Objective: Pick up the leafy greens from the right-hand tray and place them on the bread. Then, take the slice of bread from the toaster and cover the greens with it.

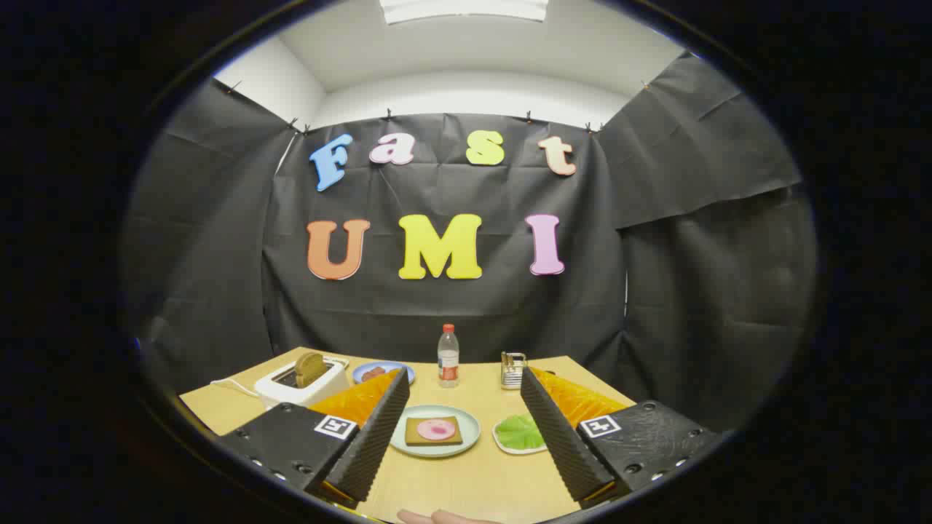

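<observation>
From the gripper view, the tongs (460, 429) hang above the wooden table (466, 484), fingers spread wide and holding nothing. Between the fingers, a little ahead, a pale plate (470, 426) carries a slice of bread (415, 433) topped with a pink round of meat (436, 429). Just inside the right finger the leafy greens (518, 431) lie on a small white tray (502, 442). Beyond the left finger stands the white toaster (302, 387) with a bread slice (311, 367) poking up. Farther off are a blue plate (386, 367), a bottle (448, 356) and a small metal rack (512, 370).
</observation>
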